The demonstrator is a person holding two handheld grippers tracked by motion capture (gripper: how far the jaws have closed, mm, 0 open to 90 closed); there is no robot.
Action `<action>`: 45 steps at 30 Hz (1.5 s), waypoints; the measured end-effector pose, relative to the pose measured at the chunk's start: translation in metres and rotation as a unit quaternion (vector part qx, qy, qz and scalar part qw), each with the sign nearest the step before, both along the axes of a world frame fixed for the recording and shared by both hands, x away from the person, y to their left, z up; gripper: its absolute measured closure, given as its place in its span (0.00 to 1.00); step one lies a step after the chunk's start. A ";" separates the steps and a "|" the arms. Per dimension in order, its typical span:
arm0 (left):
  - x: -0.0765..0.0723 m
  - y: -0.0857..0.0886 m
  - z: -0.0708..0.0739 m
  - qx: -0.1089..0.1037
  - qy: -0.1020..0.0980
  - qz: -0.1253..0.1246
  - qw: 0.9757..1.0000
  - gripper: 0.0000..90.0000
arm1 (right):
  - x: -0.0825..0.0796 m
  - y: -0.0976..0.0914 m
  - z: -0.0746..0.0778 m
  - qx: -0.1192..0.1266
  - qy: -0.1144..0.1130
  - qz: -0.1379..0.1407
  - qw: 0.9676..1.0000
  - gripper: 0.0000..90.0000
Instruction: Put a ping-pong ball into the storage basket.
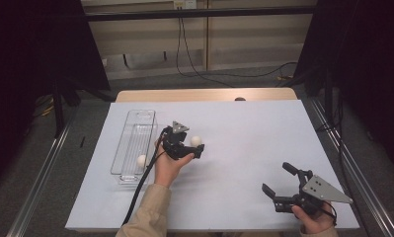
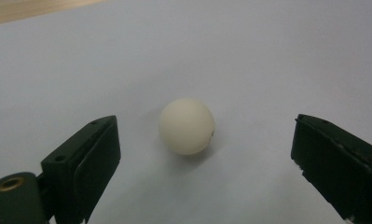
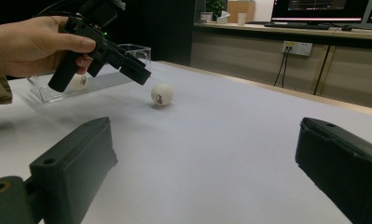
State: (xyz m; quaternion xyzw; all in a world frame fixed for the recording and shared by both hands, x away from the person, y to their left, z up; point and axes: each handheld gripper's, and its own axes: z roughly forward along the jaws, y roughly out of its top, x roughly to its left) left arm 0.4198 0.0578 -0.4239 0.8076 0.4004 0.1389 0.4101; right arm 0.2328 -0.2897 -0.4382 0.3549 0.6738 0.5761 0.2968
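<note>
The white ball [image 2: 187, 126] lies on the white table sheet [image 1: 244, 148], just right of the clear tray [image 1: 135, 118], which already holds a second ball [image 1: 141, 160]. My left gripper [image 1: 198, 146] points at the free ball, jaws spread wide, touching nothing; the ball sits ahead of the tips, not yet between them. My right gripper [image 1: 276, 182] rests well apart, also wide open and empty. Risk: closing off-centre lets one pad strike first, and the ball rolls away across the smooth sheet.

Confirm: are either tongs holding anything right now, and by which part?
Nothing held. Left tongs stand open, short of the white ball and apart from it. Right tongs are open over bare table.
</note>
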 end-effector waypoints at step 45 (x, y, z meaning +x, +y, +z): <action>0.009 -0.007 -0.008 0.002 0.007 0.004 1.000 0.10 | -0.003 -0.003 0.000 0.002 0.001 -0.006 1.000 0.04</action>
